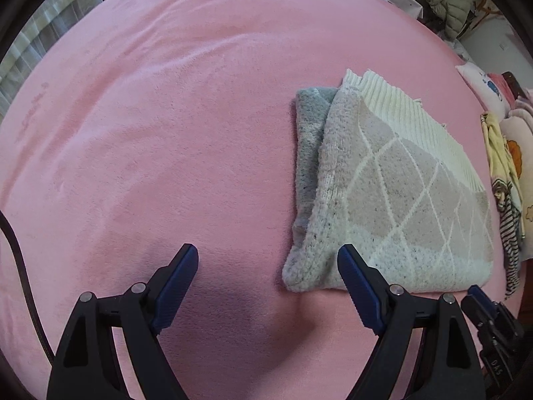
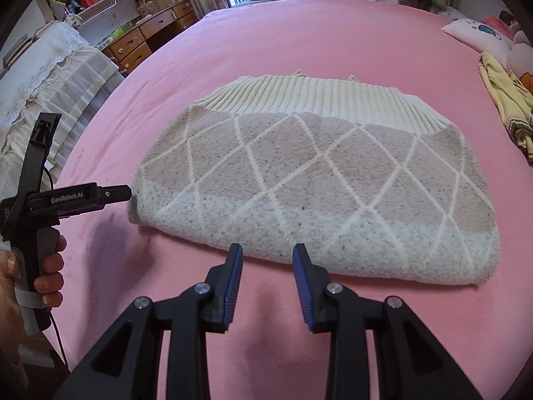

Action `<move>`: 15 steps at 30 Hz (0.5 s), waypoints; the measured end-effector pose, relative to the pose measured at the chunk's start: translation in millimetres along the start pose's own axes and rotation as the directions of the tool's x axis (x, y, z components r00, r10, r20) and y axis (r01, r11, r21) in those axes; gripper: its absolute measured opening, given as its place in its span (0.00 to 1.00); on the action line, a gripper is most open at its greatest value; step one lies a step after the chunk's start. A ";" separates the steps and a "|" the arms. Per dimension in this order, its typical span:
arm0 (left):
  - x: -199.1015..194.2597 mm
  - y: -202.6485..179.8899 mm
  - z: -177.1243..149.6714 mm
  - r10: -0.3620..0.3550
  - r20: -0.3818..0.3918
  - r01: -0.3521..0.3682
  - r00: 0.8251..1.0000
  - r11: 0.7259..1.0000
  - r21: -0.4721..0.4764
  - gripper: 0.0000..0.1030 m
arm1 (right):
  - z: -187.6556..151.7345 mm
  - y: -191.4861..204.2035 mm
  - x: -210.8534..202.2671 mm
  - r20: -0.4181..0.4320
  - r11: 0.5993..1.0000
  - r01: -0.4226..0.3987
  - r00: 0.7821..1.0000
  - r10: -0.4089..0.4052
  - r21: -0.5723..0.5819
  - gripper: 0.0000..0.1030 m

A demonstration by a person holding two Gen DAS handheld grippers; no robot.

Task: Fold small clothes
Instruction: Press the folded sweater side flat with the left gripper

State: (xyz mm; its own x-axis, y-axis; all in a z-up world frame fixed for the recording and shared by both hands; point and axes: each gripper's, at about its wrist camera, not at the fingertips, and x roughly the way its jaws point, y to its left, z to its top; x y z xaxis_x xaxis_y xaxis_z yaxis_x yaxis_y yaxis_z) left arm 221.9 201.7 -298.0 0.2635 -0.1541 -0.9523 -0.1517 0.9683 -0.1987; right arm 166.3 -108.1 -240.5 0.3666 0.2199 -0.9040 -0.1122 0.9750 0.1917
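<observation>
A folded knit sweater [image 1: 393, 193] [image 2: 316, 183], beige and grey with white diamond lines and a cream ribbed hem, lies flat on the pink bed [image 1: 150, 133] [image 2: 333, 40]. My left gripper [image 1: 268, 250] stands wide open over the bedsheet at the sweater's near left corner. One fingertip [image 1: 344, 250] is close to that corner and nothing is between the pads. In the right wrist view the left gripper [image 2: 126, 193] shows side-on, held by a hand [image 2: 50, 266]. My right gripper [image 2: 268, 248] is partly open at the sweater's near edge, holding nothing.
More small clothes, a yellow garment [image 2: 503, 100] [image 1: 499, 153] and a striped one [image 1: 511, 233], lie at the bed's right side near a pillow [image 2: 476, 35]. A wooden dresser [image 2: 146, 40] and a lace-covered surface [image 2: 50, 76] stand left of the bed.
</observation>
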 end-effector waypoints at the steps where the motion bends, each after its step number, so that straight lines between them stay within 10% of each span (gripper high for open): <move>1: 2.2 1.0 0.3 -0.011 -0.010 0.011 1.000 1.000 0.000 0.82 | -0.1 1.7 1.3 0.000 1.000 0.000 1.000 0.000 -0.007 0.30; 15: 55.2 -17.6 -0.8 -0.173 -0.139 0.181 0.975 0.983 0.044 0.83 | -1.2 5.8 12.5 -0.021 1.000 0.024 0.999 -0.024 -0.008 0.30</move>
State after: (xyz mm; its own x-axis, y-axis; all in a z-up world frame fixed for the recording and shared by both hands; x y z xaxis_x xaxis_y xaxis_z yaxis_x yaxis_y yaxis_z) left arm 238.3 175.9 -347.2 0.1509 -0.3452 -0.9263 -0.0600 0.9321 -0.3571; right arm 169.1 -99.7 -251.1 0.3495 0.1960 -0.9162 -0.1113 0.9796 0.1671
